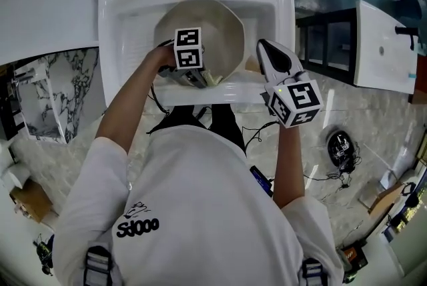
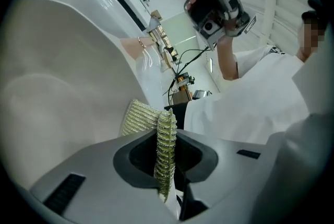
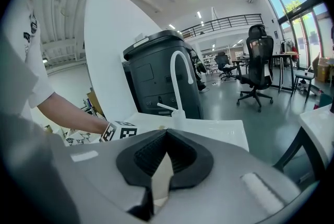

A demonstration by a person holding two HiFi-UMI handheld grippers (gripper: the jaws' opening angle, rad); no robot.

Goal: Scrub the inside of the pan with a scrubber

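our left gripper [image 1: 199, 80] pinches the yellow-green scrubber [image 2: 166, 150] between its fingers [image 2: 104, 165], at the near inner wall of the pan [image 1: 213, 31] in the sink [image 1: 127, 5]. our right gripper [image 3: 166, 137] hangs over the sink's near right corner, fingers [image 3: 135, 157] pressed together, empty.

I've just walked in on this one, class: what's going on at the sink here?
A person stands at a white sink with tongs in each hand. The left tongs are shut on a yellow-green scrubber, down inside the pale pan that sits in the sink. The right tongs are shut on nothing and held clear of the pan.
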